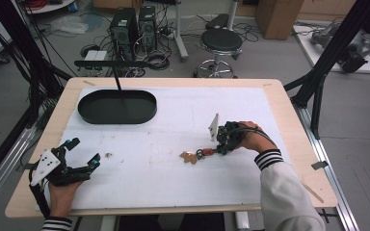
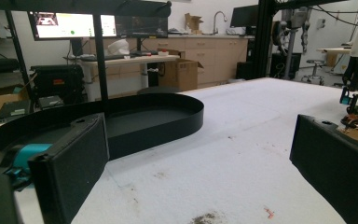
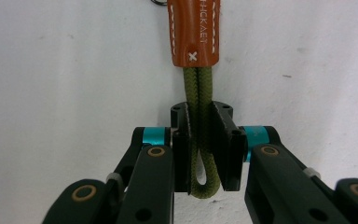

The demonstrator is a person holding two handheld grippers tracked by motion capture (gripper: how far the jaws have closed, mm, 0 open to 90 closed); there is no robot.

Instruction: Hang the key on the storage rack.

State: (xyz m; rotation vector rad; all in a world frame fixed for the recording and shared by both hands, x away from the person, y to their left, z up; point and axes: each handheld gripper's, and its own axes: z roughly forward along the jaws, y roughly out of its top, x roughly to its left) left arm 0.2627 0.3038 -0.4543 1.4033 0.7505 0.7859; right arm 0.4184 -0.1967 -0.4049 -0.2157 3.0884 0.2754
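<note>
A keychain lies right of the table's middle: an olive green cord loop [image 3: 199, 140], an orange-brown leather sleeve [image 3: 194, 32], metal rings and a tan tag [image 1: 189, 157]. My right gripper [image 1: 218, 150] points down and left at it, jaws shut on the green cord loop [image 1: 214, 151]. In the right gripper view the two pads squeeze the doubled cord between them, and its bend sticks out behind. My left gripper [image 1: 83, 154] rests at the table's front left, open, with nothing between its jaws. Far off in the left gripper view the right gripper [image 2: 356, 100] stands over the keychain [image 2: 354, 125].
A black oval tray [image 1: 117, 107] sits at the back left, a thin black stand [image 1: 111, 64] rising beside it. A white mat [image 1: 168, 183] covers the table. Small dark specks [image 1: 108, 155] lie near the left gripper. A stool [image 1: 220, 42] and computers stand beyond the far edge.
</note>
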